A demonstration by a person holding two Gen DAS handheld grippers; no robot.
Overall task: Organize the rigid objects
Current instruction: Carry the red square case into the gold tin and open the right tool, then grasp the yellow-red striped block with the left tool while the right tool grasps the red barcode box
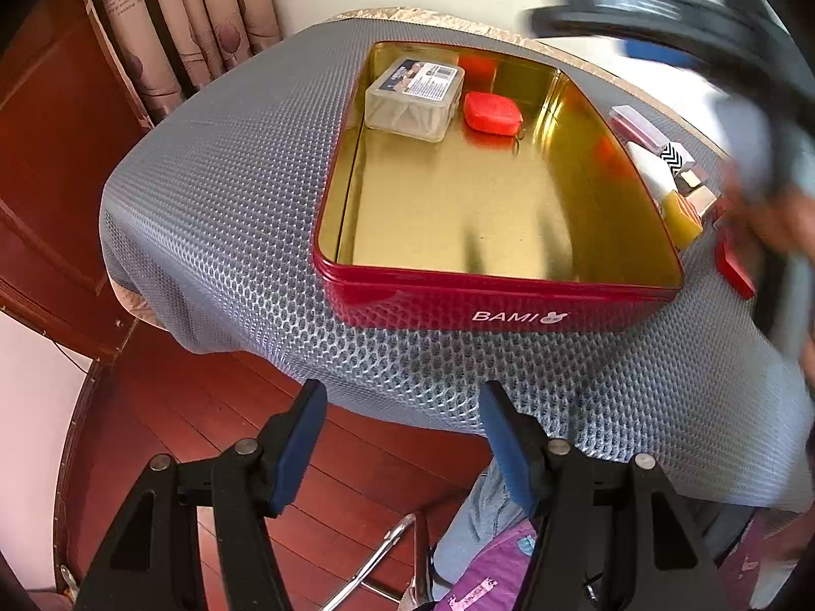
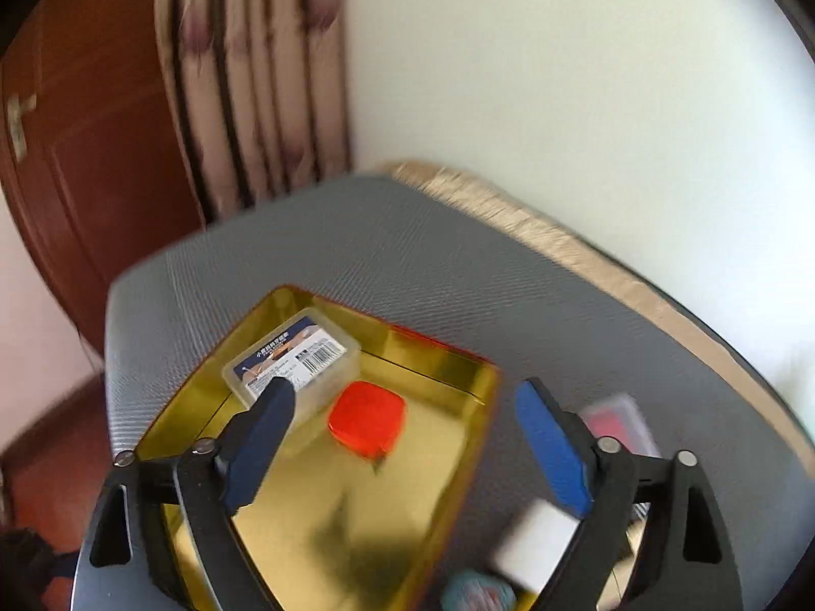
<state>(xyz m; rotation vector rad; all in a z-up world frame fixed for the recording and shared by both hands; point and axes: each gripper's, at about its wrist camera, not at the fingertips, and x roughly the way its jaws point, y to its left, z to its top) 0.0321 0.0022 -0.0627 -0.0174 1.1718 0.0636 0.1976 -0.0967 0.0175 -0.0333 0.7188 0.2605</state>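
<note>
I see a table under a grey mesh cover (image 1: 214,193), and on it an open red tin (image 1: 489,300) with a gold interior, its long axis running away from me toward the wall. In its far end a clear lidded box (image 1: 415,99) lies crosswise, a flat red case (image 1: 491,113) just beside it. My left gripper (image 1: 402,450) hangs apart and empty before the table edge. My right gripper (image 2: 407,440) stands wide over the tin, holding nothing.

The right claw (image 2: 402,407) hangs with jaws spread wide and empty above a gold-lined tin (image 2: 473,392) on the grey-covered table (image 2: 407,254). Inside lie a clear labelled box (image 2: 293,351) and a red block (image 2: 367,420). A white block (image 2: 535,545) sits outside, blurred.
</note>
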